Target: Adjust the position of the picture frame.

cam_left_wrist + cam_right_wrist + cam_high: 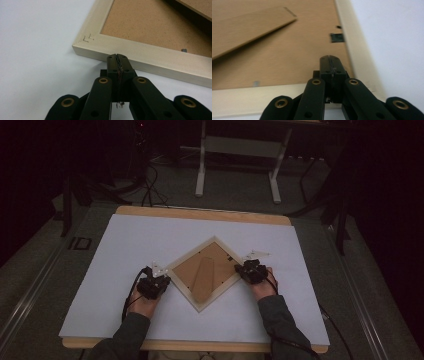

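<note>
Picture frame face down, a closed gripper at each side corner

High view: the frame [206, 273] lies cornerwise on the white sheet [130, 245], left gripper [161, 279] and right gripper [243, 268] at opposite corners.
Left gripper view: the jaws are pressed together, empty, tips at the frame's pale outer edge [140, 58].
Right gripper view: the jaws are together, empty, over the brown backing [287, 57] near the rim.

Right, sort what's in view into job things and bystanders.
In the job:
- picture frame, lying back-up on the white sheet
- stand on the frame's backing board
- left gripper, shut, at the frame's left corner
- right gripper, shut, at its right corner

Just around:
- white sheet
- table
- white-legged stand on the floor beyond
- cables on the floor
</note>
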Action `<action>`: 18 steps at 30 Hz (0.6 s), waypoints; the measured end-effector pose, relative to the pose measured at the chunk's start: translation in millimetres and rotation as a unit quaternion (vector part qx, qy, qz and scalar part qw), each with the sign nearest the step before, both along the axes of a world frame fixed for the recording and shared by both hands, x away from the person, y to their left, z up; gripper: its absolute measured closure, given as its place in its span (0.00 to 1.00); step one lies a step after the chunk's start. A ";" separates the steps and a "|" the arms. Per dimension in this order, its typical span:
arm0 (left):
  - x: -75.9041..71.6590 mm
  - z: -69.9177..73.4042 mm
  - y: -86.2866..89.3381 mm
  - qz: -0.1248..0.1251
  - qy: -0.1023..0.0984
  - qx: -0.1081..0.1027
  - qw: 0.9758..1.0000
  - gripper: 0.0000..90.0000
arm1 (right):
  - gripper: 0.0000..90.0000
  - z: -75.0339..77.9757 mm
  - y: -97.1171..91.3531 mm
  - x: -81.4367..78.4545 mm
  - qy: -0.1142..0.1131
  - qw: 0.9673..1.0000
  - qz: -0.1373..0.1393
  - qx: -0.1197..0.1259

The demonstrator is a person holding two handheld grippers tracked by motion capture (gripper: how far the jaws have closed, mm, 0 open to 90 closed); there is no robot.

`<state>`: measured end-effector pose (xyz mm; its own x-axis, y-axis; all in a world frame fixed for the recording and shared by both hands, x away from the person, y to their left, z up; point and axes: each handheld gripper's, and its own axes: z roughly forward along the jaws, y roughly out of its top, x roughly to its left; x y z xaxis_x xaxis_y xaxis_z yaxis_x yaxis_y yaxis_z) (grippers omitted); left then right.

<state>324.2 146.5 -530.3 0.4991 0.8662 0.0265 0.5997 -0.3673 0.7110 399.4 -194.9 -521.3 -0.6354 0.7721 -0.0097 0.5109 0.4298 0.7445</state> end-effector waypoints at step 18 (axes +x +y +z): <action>-5.3 -2.6 -5.7 -0.009 0.016 -0.005 1.000 1.00 | 1.00 -8.3 -38.7 33.4 0.038 0.995 -0.088 0.011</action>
